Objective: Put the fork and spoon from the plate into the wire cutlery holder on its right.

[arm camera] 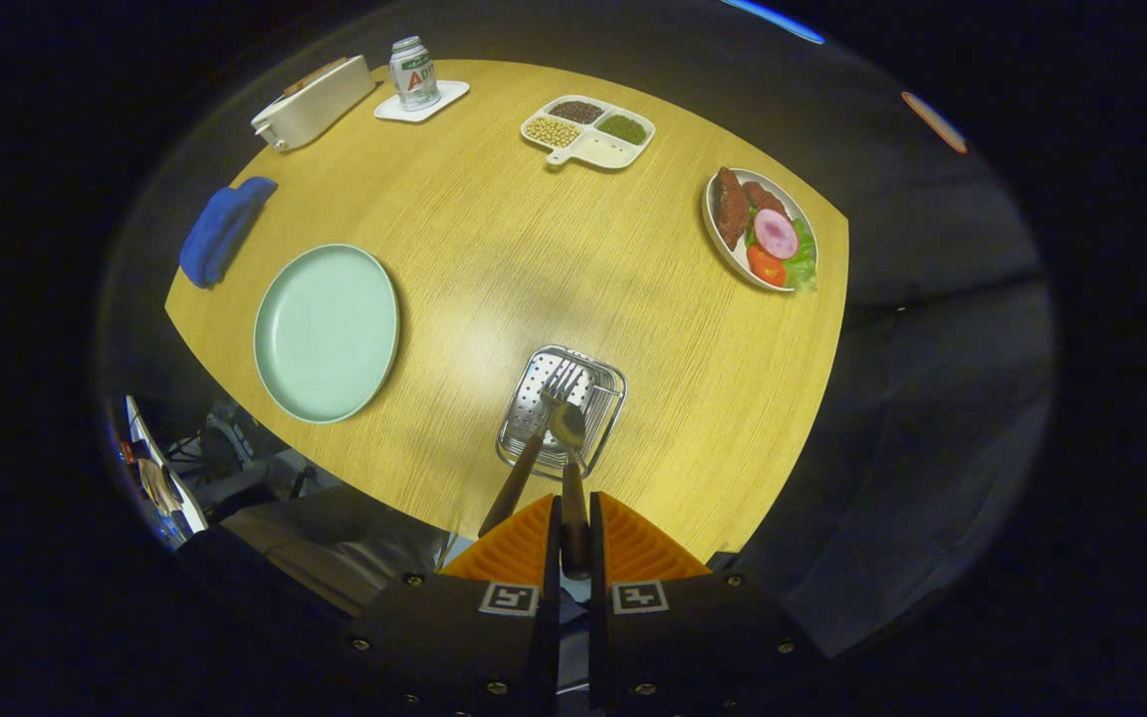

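we see gripper [574,528] fingers clamped on spoon [571,468] handle, bowl over holder [562,410]; fork [534,438] leans in holder; plate [327,332] bare, left.

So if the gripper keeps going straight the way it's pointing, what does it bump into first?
Probably the wire cutlery holder. The gripper is shut on the spoon and aims down at it, the fork already leaning inside. The spoon's bowl would likely arrive first, though depth is hard to judge.
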